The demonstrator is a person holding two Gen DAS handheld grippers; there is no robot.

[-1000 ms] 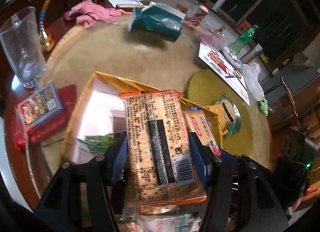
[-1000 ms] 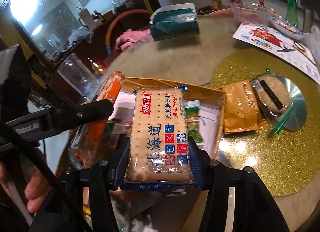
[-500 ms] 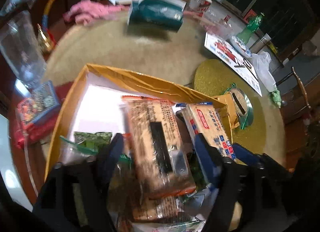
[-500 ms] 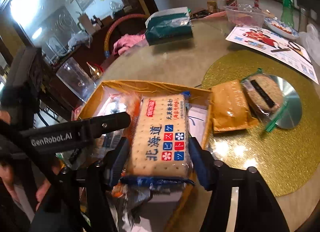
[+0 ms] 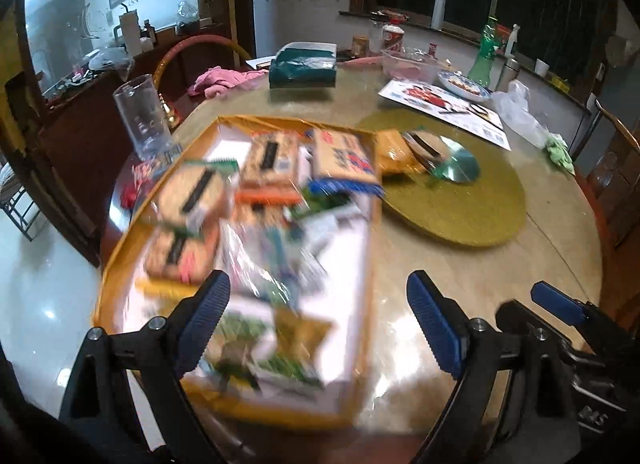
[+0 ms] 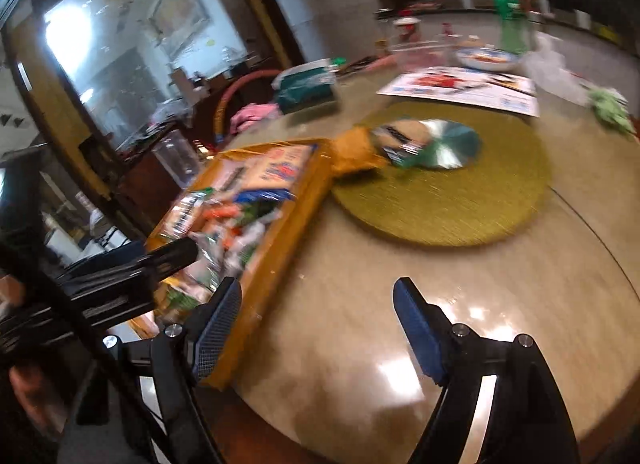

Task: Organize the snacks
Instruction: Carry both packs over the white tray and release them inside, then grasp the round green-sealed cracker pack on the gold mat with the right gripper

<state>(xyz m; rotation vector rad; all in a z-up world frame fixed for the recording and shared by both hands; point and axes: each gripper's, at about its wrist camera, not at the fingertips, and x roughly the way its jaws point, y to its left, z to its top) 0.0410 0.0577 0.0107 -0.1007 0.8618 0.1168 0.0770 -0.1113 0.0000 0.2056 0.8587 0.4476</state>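
A yellow cardboard box [image 5: 236, 122] [image 6: 296, 208] on the round table holds several snack packs. An orange-edged cracker pack [image 5: 270, 160] and a blue-and-white cracker pack [image 5: 344, 162] [image 6: 276, 172] lie at its far end. My left gripper [image 5: 316, 316] hangs over the box's near end, its jaws opening wide with nothing between them. My right gripper [image 6: 316, 328] is over bare table just right of the box, jaws also opening and empty. A yellow packet [image 5: 390, 150] [image 6: 352, 154] and a round cracker pack [image 5: 424, 144] [image 6: 400, 140] lie on the gold mat [image 5: 460, 204] [image 6: 440, 204].
Left of the box stands a glass mug [image 5: 140, 116]. Farther back are a green tissue pack [image 5: 302, 70], a pink cloth [image 5: 220, 80], a clear bowl [image 5: 408, 64], a printed leaflet [image 5: 444, 104] and a green bottle [image 5: 484, 52]. The table's near edge lies just below both grippers.
Both grippers opened and let go of their cracker packs, which now lie in the box. Both have pulled back toward the table's near edge, and the views have tilted up.
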